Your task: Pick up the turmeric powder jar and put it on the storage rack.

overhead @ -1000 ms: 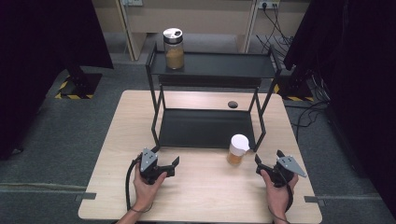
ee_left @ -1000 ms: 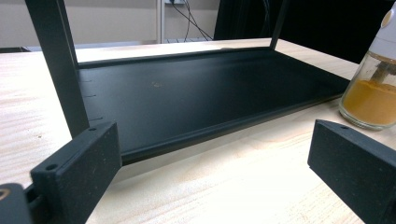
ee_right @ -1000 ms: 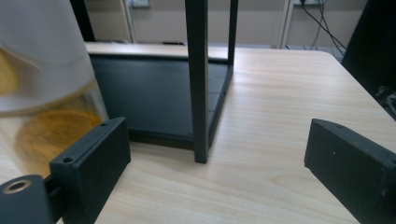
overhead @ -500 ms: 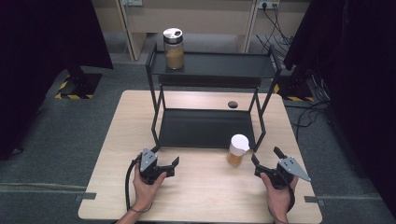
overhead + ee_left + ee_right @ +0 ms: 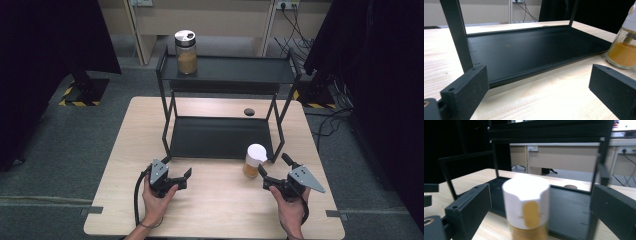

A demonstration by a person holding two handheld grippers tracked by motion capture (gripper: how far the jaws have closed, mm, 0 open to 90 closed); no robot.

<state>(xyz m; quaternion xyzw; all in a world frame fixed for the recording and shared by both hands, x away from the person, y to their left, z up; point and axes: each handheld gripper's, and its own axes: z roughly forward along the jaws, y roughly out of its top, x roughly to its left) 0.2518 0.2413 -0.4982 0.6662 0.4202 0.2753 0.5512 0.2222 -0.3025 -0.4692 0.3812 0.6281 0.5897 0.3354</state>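
The right gripper (image 5: 274, 171) had edged closer to the jar (image 5: 254, 161) standing on the table (image 5: 220, 210) by the rack (image 5: 222, 137), jaws wide to straddle it; the left gripper (image 5: 181, 178) waited, jaws wide, holding nothing.

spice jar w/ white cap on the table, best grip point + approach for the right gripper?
Grip the glass body just under the white cap of the spice jar, coming level from the person's side. It stands upright in front of the rack, clear on that side. The right gripper already faces it, jaws open and spread wider than the cap, so a straight push forward should probably straddle it.
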